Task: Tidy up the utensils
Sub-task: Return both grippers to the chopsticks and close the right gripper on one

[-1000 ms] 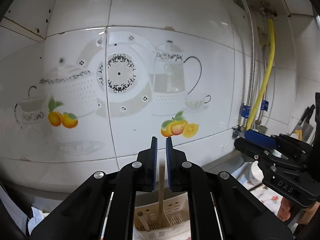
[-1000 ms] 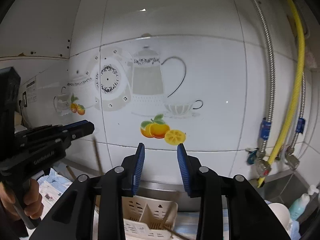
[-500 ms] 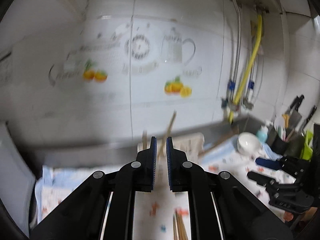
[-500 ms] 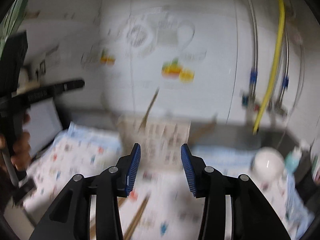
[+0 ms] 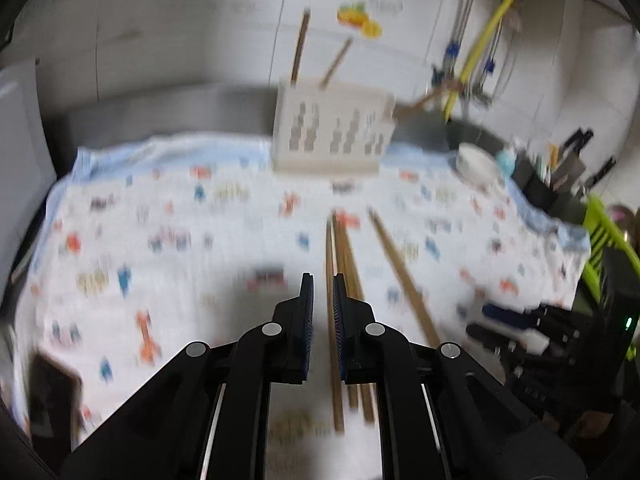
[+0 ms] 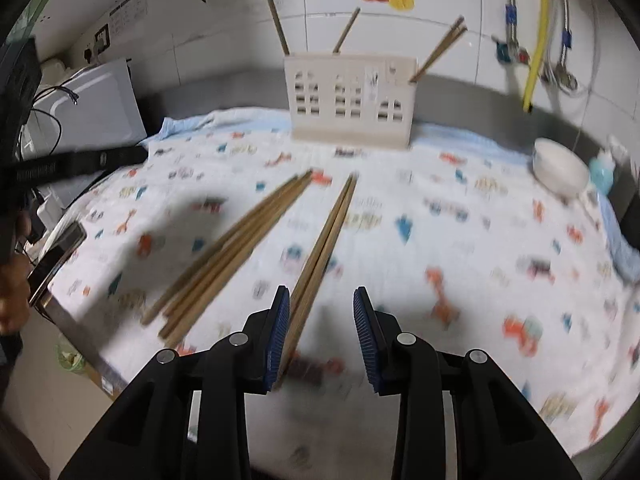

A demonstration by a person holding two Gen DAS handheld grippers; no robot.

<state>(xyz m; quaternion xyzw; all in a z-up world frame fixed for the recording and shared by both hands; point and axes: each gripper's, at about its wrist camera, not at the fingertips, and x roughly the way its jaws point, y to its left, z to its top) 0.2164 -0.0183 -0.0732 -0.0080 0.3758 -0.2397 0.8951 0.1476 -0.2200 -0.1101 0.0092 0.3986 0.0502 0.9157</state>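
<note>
Tongs poised above chopsticks on a cloth-covered desk

Left wrist view: the left tongs [image 5: 323,300], pressed together and empty, hang over loose chopsticks [image 5: 347,264]. Right wrist view: the right tongs [image 6: 322,312], spread, have just been closing, empty, above a chopstick pair [image 6: 326,236]; a slotted holder [image 6: 352,98] stands near the wall.

White glossy wall tiles [image 6: 440,40] with printed fruit and teapot decals rise straight ahead, above a grey counter edge. A patterned cloth [image 6: 440,240] covers the counter below. To the upper right hang a yellow hose [image 6: 538,40] and braided metal pipes [image 6: 510,0]. A white appliance [image 6: 92,112] stands at far left.
</note>
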